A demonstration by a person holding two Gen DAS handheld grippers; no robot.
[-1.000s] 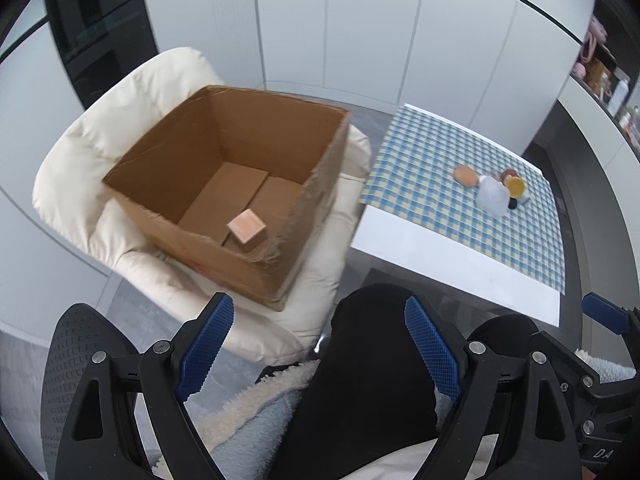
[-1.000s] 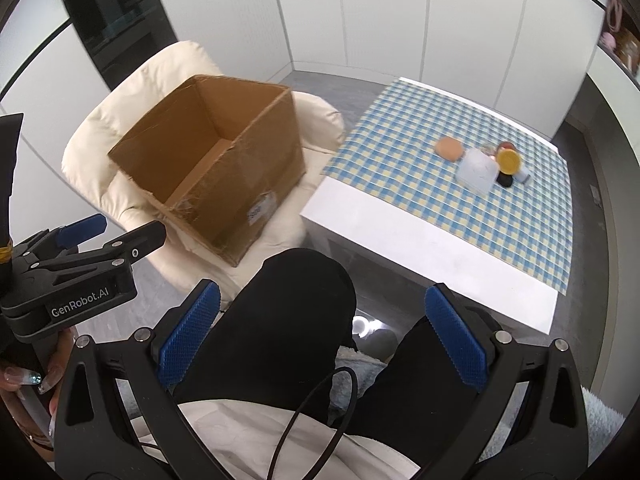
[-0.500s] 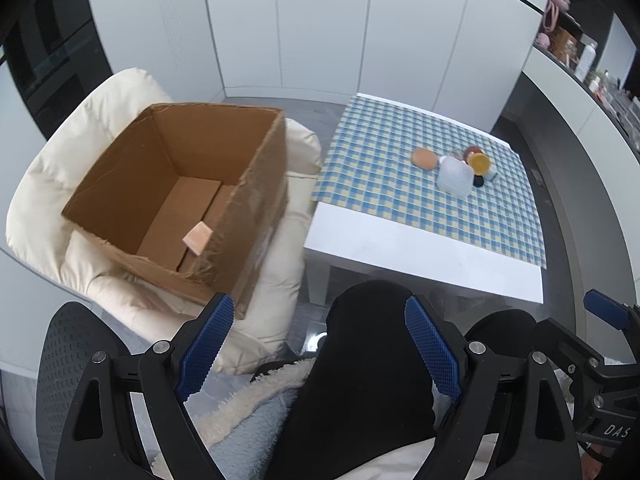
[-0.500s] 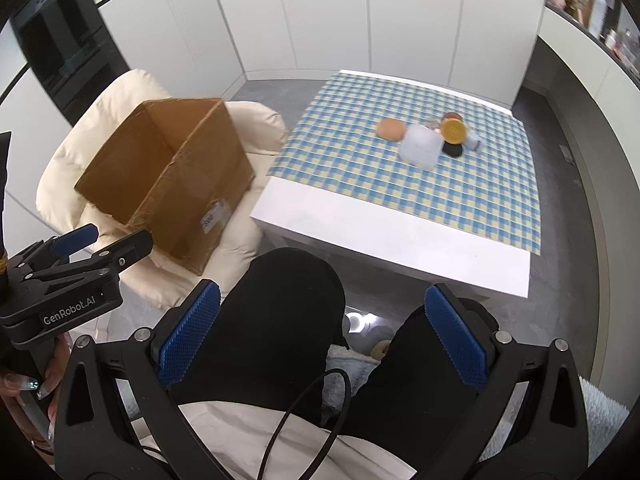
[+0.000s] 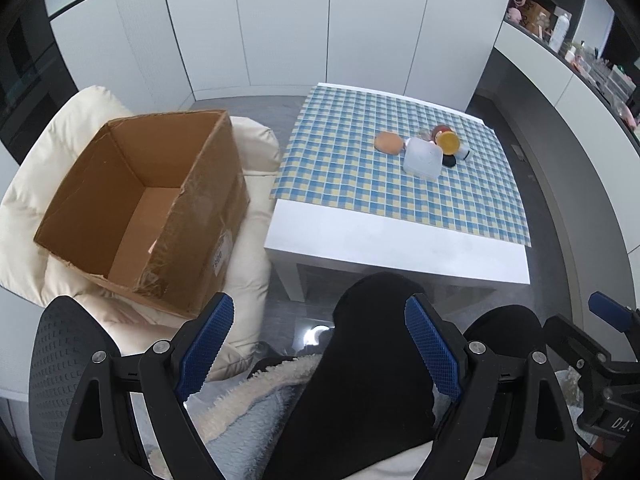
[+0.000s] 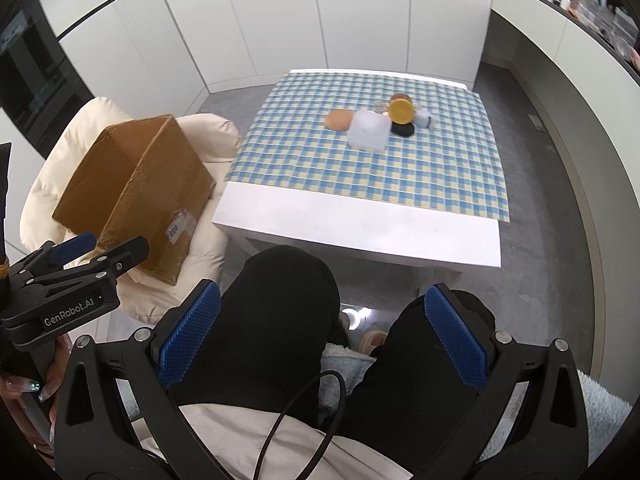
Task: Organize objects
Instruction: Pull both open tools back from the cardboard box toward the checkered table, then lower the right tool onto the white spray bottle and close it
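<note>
A cluster of small objects lies on the checked tablecloth: a tan round piece (image 5: 388, 143), a translucent white box (image 5: 422, 157), a yellow disc (image 5: 447, 142) and a black lid (image 5: 449, 161). The same white box (image 6: 369, 131) and yellow disc (image 6: 401, 111) show in the right wrist view. An open cardboard box (image 5: 144, 204) rests on a cream armchair at the left. My left gripper (image 5: 319, 346) hangs open over a person's black-clad knees, well short of the table. My right gripper (image 6: 322, 334) is open too, nothing between its blue pads.
The white low table (image 5: 394, 248) carries the blue-yellow cloth (image 5: 348, 168). The cream armchair (image 5: 256, 148) stands beside its left edge. White cabinets line the back wall. A grey office chair back (image 5: 64, 364) sits at the lower left. A counter with bottles (image 5: 560, 32) runs along the right.
Both views have swung right: the cardboard box slid left and the table moved toward the centre. The small cube inside the box is now hidden behind its wall. Both grippers stayed open.
</note>
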